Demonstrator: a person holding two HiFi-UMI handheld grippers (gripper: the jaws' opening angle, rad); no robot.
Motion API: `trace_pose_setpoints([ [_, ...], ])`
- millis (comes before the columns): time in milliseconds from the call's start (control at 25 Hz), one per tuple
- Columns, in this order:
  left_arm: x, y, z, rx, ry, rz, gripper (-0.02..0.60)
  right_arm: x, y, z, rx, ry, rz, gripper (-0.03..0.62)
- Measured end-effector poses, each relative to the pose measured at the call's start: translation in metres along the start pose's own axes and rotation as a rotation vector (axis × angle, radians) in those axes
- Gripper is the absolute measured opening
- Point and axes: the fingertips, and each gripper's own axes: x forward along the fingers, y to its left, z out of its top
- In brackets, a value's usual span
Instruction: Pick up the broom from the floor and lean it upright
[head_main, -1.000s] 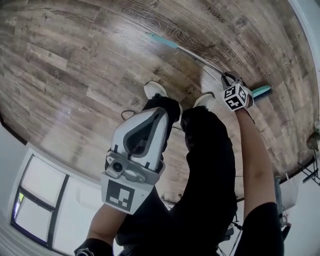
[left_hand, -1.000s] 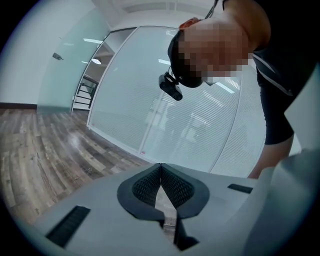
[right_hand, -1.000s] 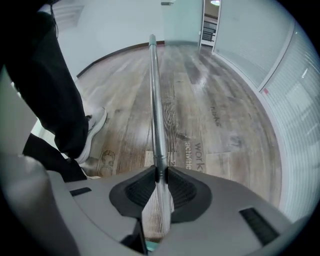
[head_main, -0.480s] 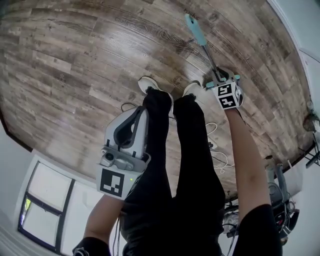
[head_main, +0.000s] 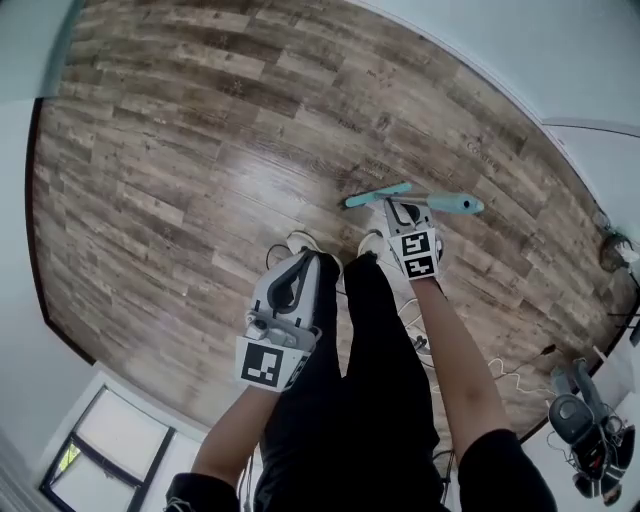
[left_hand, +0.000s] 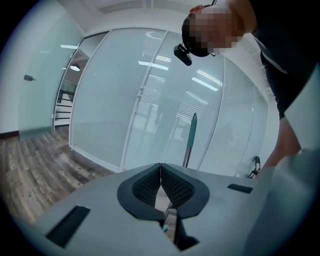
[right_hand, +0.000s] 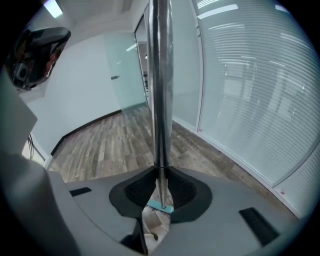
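Broom (right_hand: 160, 90) hangs near upright because your right gripper (right_hand: 161, 174) pinches its metal pole above the head; your left gripper (left_hand: 160, 169), fingers pressed together, holds nothing

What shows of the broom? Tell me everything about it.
The broom stands nearly upright: a slim, shiny metal pole with a teal grip at the top and a narrow teal head at the bottom. The right gripper is shut on the pole where it narrows. Whether the head touches the wood floor can't be told.
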Motion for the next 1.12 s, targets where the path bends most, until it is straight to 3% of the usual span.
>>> trace_pose_setpoints([
  [200, -0.013, -0.055, 0.069, 0.064, -0.029, -0.043, 0.018, -0.093, -0.002, 0.083, 0.06, -0.16, -0.024, 0.083],
  [400, -0.018, -0.102, 0.116, 0.116, -0.064, -0.092, 0.018, -0.187, -0.02, 0.132, 0.121, -0.311, -0.098, 0.083],
  [680, 0.005, -0.165, 0.122, 0.273, -0.049, -0.242, 0.018, -0.276, -0.046, 0.14, 0.2, -0.385, -0.166, 0.083],
  [880, 0.045, -0.214, 0.132, 0.264, -0.072, -0.281, 0.018, -0.326, -0.079, 0.134, 0.226, -0.42, -0.242, 0.083],
  [1120, 0.08, -0.277, 0.143, 0.276, -0.053, -0.396, 0.018, -0.37, -0.131, 0.119, 0.289, -0.464, -0.368, 0.083],
])
